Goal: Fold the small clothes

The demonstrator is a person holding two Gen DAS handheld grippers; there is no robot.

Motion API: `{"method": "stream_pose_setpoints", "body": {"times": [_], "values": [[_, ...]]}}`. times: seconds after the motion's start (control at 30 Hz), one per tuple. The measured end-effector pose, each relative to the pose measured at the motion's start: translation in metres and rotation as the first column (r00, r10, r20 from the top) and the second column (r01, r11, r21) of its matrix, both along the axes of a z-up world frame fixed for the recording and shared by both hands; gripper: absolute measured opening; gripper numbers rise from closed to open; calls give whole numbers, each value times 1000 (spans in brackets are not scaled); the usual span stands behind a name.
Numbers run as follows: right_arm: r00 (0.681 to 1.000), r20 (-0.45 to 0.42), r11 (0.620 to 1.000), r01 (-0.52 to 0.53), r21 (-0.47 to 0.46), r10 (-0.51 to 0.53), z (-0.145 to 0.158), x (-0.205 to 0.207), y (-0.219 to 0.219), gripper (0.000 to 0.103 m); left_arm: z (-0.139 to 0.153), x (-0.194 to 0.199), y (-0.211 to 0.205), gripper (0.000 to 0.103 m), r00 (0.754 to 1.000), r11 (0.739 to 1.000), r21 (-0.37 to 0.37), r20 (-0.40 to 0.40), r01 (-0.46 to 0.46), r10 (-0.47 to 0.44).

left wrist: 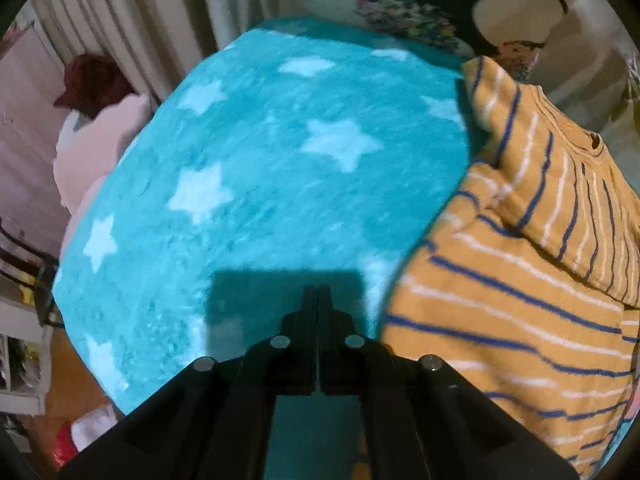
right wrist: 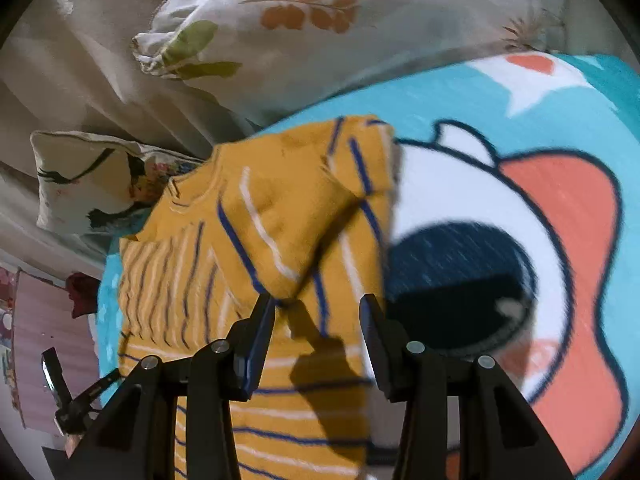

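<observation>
A small mustard-yellow shirt with blue and white stripes (left wrist: 520,264) lies on a turquoise star-print blanket (left wrist: 260,168), at the right in the left wrist view. One sleeve is folded in over the body. My left gripper (left wrist: 318,292) is shut and empty, over bare blanket left of the shirt. In the right wrist view the shirt (right wrist: 256,240) lies ahead with a sleeve (right wrist: 344,184) folded across it. My right gripper (right wrist: 318,306) is open and empty, just above the shirt's body near the sleeve's lower edge.
Leaf-print pillows (right wrist: 320,20) and a floral pillow (right wrist: 92,184) lie beyond the shirt. The blanket carries a large cartoon print (right wrist: 500,260) to the right. A pink cloth (left wrist: 100,152) and floor clutter (left wrist: 24,340) lie past the bed's left edge.
</observation>
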State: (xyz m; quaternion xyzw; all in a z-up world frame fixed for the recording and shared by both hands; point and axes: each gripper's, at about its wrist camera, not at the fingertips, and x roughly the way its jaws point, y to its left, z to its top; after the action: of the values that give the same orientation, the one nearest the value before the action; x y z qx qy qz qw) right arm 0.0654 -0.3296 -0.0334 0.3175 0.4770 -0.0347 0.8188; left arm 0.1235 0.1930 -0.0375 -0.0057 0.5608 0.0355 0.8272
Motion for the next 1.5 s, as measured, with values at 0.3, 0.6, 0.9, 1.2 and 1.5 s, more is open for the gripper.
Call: {"method": "stream_pose_setpoints", "body": {"times": [0.3, 0.6, 0.9, 1.2, 1.5], "values": [[994, -107, 997, -30, 77, 38, -15, -81, 29, 48, 2, -49, -3, 45, 987, 967, -204, -10, 155, -161], [986, -165, 993, -6, 118, 26, -29, -164, 94, 49, -8, -108, -49, 13, 905, 897, -128, 10, 423, -425], [967, -228, 986, 140, 87, -117, -29, -212, 111, 9, -6, -127, -12, 8, 894, 887, -133, -22, 441, -448], [957, -241, 987, 160, -30, -163, 5, -241, 107, 9, 19, -127, 27, 21, 916, 902, -160, 53, 401, -398], [982, 20, 972, 188, -141, -187, 61, -131, 69, 30, 50, -104, 52, 37, 964, 961, -118, 127, 249, -234]]}}
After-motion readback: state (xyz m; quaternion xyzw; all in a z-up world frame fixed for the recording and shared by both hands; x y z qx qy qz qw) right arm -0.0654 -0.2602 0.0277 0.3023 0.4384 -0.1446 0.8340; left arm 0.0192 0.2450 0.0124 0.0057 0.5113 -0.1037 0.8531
